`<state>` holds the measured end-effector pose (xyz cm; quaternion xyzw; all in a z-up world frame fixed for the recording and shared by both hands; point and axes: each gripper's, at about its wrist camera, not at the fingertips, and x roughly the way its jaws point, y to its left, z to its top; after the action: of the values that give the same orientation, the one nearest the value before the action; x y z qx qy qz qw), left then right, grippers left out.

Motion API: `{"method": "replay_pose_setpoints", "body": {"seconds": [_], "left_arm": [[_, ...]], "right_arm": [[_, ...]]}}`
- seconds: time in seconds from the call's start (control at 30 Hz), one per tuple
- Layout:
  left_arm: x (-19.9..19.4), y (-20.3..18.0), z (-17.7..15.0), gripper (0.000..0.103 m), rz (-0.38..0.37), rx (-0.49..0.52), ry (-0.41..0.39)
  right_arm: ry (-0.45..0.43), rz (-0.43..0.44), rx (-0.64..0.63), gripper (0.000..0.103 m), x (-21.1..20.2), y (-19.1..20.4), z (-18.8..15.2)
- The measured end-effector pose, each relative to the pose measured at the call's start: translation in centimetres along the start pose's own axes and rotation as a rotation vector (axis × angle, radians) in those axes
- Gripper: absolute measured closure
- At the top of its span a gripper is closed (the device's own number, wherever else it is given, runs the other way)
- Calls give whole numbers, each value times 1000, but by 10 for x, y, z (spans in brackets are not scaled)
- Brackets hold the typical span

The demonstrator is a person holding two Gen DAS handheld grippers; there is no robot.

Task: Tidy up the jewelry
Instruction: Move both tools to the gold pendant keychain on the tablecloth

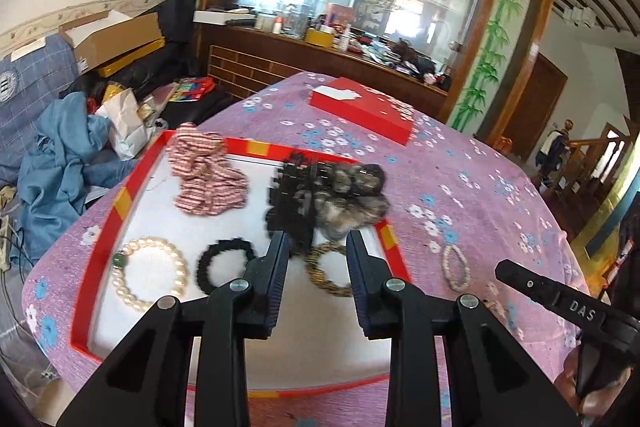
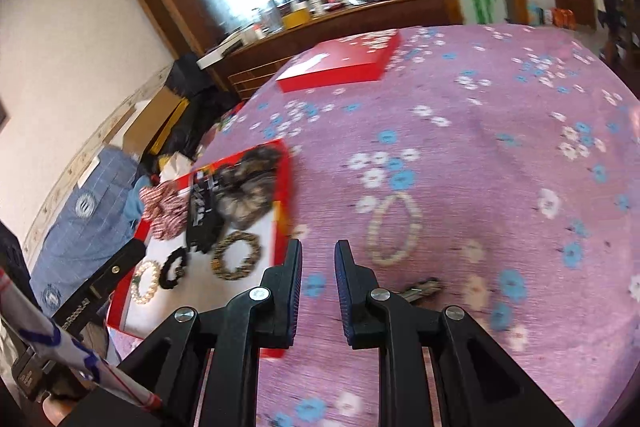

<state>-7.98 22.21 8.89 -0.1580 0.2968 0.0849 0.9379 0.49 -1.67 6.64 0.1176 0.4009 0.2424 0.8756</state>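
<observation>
We see pale bead bracelet on table outside red tray, long axis pointing away, just ahead-right of right tool, released, empty; left tool released over tray.

1. The left gripper, fingers parted and holding nothing, hangs over the red-rimmed tray at mid-frame.
2. A pearl bracelet lies lower left in the tray.
3. A pale bracelet lies right of the tray on the worktop.
</observation>
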Motion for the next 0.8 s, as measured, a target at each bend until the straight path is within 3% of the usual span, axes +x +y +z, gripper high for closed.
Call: {"method": "replay_pose_setpoints", "body": {"seconds": [0.37,0.6,0.7,0.8], "left_arm": [[9,-59,-18,73,-90,102,68],[12,-72,-26,72,-104,141,84],[12,-69,-27,71,-107,142,89],[15,-67,-27,71,-108,136,95]], "right_arm": [[97,-44,138,85,-5,-62,-16],[160,-35,167,85,10,-63,-22],[174,-59,156,75,15,-62,-24],[183,-59,155,74,20,-63,-27]]}}
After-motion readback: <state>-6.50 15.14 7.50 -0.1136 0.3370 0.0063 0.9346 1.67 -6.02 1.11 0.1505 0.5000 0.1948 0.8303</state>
